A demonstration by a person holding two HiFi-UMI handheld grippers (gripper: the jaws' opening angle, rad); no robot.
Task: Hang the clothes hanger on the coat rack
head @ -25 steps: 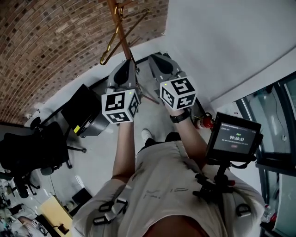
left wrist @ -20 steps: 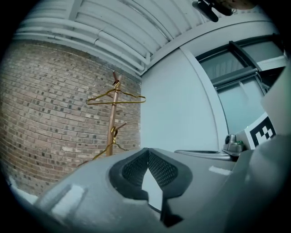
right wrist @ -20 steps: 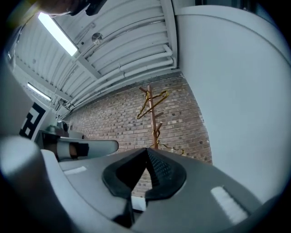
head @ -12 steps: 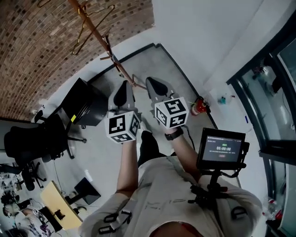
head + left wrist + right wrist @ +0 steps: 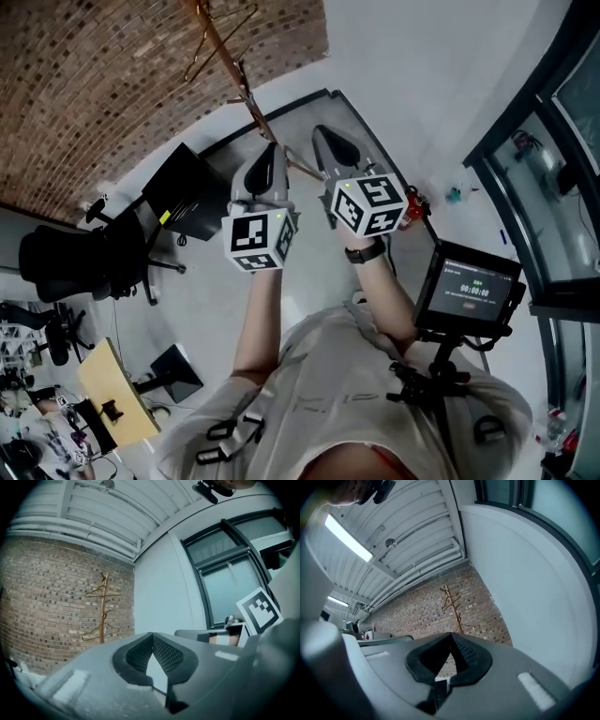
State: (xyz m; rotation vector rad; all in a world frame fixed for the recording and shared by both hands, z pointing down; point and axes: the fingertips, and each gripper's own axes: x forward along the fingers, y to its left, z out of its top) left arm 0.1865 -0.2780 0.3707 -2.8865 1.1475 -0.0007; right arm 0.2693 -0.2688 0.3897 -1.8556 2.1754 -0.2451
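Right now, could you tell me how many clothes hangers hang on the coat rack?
2. The upper hanger hangs near the top of the coat rack, the lower hanger farther down its pole; more may be hidden behind it.

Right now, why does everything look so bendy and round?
Left gripper view: wide lens bows the window frame and darkens the corners. Right gripper view: same curve, ceiling light glares, coat rack looks sharp. Head view: brick wall curves too.

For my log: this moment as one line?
left gripper: shut, empty | right gripper: shut, empty | golden wire hangers: on wooden coat rack
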